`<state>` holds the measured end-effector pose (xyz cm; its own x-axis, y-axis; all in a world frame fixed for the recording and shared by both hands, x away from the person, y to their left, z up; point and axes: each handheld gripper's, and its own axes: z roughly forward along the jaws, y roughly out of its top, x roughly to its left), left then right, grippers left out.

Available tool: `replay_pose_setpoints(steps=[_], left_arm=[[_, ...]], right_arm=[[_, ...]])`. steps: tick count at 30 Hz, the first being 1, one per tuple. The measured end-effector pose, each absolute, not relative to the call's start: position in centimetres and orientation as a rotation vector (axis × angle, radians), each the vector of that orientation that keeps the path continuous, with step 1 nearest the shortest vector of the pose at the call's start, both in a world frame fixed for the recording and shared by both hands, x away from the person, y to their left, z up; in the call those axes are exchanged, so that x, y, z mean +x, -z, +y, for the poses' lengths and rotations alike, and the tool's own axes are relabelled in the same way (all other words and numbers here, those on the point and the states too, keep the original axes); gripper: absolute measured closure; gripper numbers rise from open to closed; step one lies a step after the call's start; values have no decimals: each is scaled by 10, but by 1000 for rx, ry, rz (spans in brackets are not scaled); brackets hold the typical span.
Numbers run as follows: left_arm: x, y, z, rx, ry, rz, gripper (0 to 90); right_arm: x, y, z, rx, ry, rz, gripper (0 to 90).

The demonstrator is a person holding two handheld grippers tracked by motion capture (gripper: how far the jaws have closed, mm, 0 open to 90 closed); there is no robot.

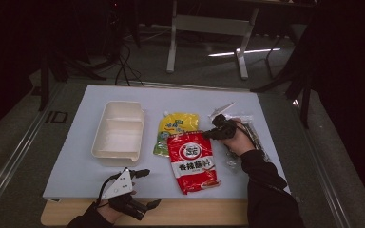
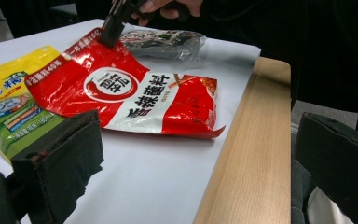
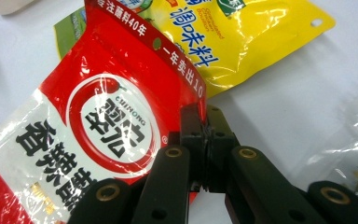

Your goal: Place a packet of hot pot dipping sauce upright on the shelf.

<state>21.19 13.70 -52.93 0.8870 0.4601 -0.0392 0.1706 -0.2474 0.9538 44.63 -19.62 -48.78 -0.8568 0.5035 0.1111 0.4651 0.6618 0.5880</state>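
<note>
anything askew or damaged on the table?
No spills or damage. The red sauce packet lies across the yellow packet, and its top corner is lifted, pinched in the right hand-held gripper. The clear bag beside it looks crumpled. The white tray sits straight.

Red pouch [image 1: 193,161]: glossy red with a white lower band, a white ring around a red centre holding white characters, large black characters across the band, and small white lettering along the red top edge. Yellow pouch [image 1: 177,130]: bright yellow above, green at its lower end, with blue characters and a pale blue-and-white emblem. Clear bag [image 1: 249,135]: transparent film over dark, nearly black contents. Tray [image 1: 118,133]: plain cream white. Mat [image 1: 76,166]: pale blue-white, unpatterned. Table edge [image 1: 195,213]: light wood grain. Left gripper [image 1: 145,188] and right gripper [image 1: 207,134]: black; the left carries a light grey plate, and brass-coloured rivets dot the right gripper's links.
</note>
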Motion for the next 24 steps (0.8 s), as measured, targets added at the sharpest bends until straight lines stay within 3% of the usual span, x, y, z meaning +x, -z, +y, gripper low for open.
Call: replay_pose_setpoints(steps=[24], left_arm=[[214,513,135,1864,-354,563,24]], right_arm=[[400,428,-201,645,-1055,2707,893]])
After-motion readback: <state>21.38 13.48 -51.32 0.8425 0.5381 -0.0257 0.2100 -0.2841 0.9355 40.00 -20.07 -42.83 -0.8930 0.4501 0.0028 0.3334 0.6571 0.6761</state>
